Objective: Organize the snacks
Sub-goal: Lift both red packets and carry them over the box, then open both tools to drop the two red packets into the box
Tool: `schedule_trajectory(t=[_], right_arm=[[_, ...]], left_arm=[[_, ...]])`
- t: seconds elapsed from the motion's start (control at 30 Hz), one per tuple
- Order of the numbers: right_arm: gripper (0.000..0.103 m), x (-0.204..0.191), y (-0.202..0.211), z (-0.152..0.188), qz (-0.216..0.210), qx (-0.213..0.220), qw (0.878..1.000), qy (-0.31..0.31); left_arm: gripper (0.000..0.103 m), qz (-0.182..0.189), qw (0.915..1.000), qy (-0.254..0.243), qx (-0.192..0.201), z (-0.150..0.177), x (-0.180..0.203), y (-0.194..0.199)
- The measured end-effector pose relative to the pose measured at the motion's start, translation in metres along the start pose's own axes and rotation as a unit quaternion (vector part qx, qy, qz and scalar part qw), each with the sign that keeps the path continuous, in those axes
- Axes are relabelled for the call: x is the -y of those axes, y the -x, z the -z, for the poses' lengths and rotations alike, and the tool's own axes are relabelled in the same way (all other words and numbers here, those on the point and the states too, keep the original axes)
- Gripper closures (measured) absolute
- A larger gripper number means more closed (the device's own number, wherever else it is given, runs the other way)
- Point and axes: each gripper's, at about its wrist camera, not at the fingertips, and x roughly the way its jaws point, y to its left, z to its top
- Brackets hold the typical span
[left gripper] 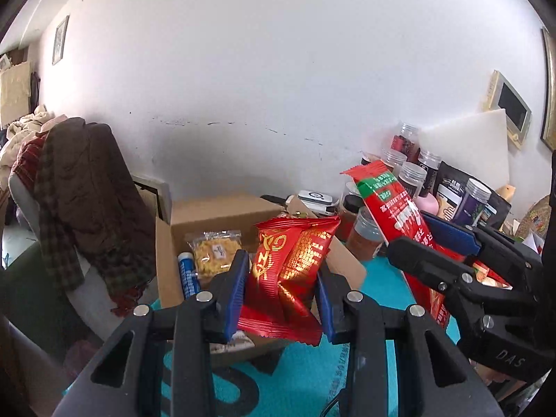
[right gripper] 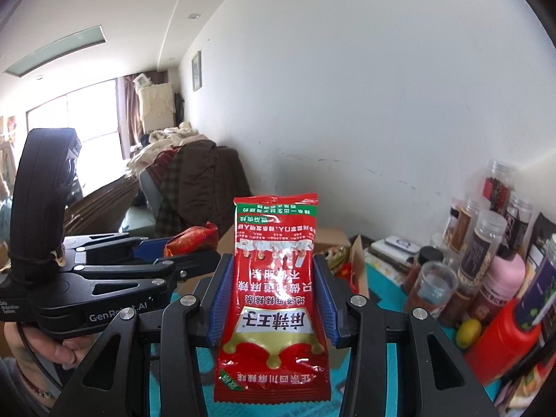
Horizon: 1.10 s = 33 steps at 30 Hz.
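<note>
holding one packet apiece: left gripper (left gripper: 283, 290) clamped on red-and-gold snack pouch (left gripper: 290, 271), right gripper (right gripper: 272, 300) clamped on red spicy-strip packet (right gripper: 274, 292); both aloft near open cardboard box (left gripper: 222, 213), likely for sorting inside.

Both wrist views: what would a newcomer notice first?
Two red packets, each clamped in a gripper: the left gripper holds a red-gold packet over an open cardboard box, and the right gripper holds a long red-green packet. Jars crowd the wall at right.
</note>
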Motion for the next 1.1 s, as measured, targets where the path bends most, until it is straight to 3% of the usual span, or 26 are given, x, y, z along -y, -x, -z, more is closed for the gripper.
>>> schedule_trajectory(t=[0.2,0.63,1.1], right_arm=[[0.059,0.012,-0.034,-0.012,0.005,0.002,1.0,-0.004],[0.059,0.043,-0.118,-0.018,-0.007,-0.033,0.999,-0.043],[0.059,0.052,-0.171,0.014,-0.013,-0.103,0.993,-0.049]], left_arm=[[0.067,-0.014,0.9999,0.007,0.004,-0.013,-0.017,-0.035],[0.067,-0.049,0.9983,0.016,-0.029,-0.032,-0.045,-0.115],[0.067,-0.078,0.9921,0.014,-0.097,-0.002,-0.063,-0.171]])
